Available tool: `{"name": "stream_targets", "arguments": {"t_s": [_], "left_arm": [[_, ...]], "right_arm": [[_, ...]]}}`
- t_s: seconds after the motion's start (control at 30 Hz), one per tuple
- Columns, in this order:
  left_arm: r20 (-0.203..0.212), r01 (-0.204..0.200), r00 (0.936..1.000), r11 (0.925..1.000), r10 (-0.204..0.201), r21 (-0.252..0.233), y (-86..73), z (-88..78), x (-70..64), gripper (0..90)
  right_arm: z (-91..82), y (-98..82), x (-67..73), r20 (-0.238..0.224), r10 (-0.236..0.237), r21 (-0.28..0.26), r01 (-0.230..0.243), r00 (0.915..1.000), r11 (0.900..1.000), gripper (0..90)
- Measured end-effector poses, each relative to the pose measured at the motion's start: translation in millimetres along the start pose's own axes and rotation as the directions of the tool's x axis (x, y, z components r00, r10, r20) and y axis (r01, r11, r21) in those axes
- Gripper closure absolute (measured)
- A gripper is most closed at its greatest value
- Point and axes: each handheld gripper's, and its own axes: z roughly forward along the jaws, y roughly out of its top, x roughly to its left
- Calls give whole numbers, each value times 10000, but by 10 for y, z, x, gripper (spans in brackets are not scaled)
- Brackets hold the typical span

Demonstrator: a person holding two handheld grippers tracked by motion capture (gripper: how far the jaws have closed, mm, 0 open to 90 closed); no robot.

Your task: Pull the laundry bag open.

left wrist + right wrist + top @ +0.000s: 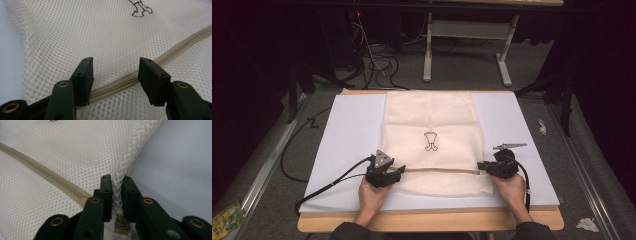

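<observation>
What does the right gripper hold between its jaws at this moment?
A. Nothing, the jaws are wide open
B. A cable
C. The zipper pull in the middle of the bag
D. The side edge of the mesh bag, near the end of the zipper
D: in the right gripper view the right gripper pinches a fold of the mesh bag at its side edge, just beside the end of the zipper.

It looked like a lab: dark walls, loose cables on the floor, a metal stand behind the surface.
</observation>
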Motion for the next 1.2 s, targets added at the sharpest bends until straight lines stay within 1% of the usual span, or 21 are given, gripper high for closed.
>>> {"name": "stream_targets", "arguments": {"t_s": [0.1, 0.23, 0.3, 0.37, 0.43, 0.57, 0.6, 0.7, 0.8, 0.83, 0.9, 0.93, 0.97, 1.0, 1.03, 1.07, 1.17, 1.2], "left_arm": [[2, 41, 10000, 10000, -41, -15, 6, -5, 2, 468], [141, 143, 9998, 9999, -143, 14, 15, -14, -11, 468], [50, -46, 10000, 9999, 46, 103, 28, -11, -44, 470], [286, 33, 9996, 10000, -35, 85, 41, -4, -79, 470], [299, -127, 9995, 9998, 122, 145, 65, -4, -108, 470], [331, -360, 9988, 9994, 360, -5, 112, -38, -140, 470], [348, -365, 9987, 9993, 367, -51, 122, -52, -135, 470], [326, -354, 9988, 9993, 357, -81, 156, -60, -94, 468], [238, -249, 9994, 9996, 252, -115, 192, -67, -65, 468], [364, -64, 9993, 9999, 69, -139, 202, -61, -75, 467], [407, -156, 9990, 9998, 160, -112, 222, -54, -115, 467], [501, -201, 9985, 9998, 204, -73, 234, -40, -135, 467], [460, -305, 9985, 9995, 305, -12, 248, -22, -155, 467], [577, -320, 9978, 9995, 316, 53, 263, 3, -175, 467], [584, -353, 9977, 9994, 349, 59, 282, 19, -190, 467], [763, -242, 9968, 9997, 238, 40, 301, 35, -201, 467], [880, -293, 9957, 9996, 290, 28, 368, 64, -254, 468], [998, -209, 9948, 9998, 208, 2, 385, 74, -268, 470]], "right_arm": [[-12, 8, 5, -94, -152, -88, 151, 9998, 9998, 856], [-46, 6, 12, -252, -142, -212, 136, 9996, 9997, 866], [-72, 10, 28, -301, -179, -259, 171, 9994, 9995, 868], [-97, 12, 46, -340, -184, -322, 173, 9993, 9993, 869], [-122, 10, 65, -397, -134, -397, 118, 9991, 9991, 871], [-141, 28, 79, -486, -164, -429, 143, 9987, 9990, 873], [-144, 38, 77, -548, -160, -448, 136, 9984, 9989, 874], [-127, 87, 44, -612, -338, -427, 313, 9975, 9986, 875], [-109, 139, 11, -699, -319, -438, 289, 9970, 9986, 875], [-108, 151, 0, -778, -278, -484, 241, 9966, 9985, 876], [-120, 160, 1, -823, -286, -507, 244, 9962, 9984, 876], [-128, 157, 2, -846, -305, -526, 261, 9959, 9983, 876], [-134, 154, 2, -880, -314, -569, 264, 9956, 9980, 877], [-140, 151, 1, -930, -263, -610, 207, 9953, 9979, 877], [-144, 147, -4, -969, -251, -669, 187, 9950, 9976, 877], [-150, 145, -4, -992, -221, -653, 157, 9948, 9977, 877], [-149, 154, 6, -987, -278, -673, 212, 9947, 9975, 878], [-153, 160, 11, -999, -286, -667, 220, 9946, 9975, 878]]}}
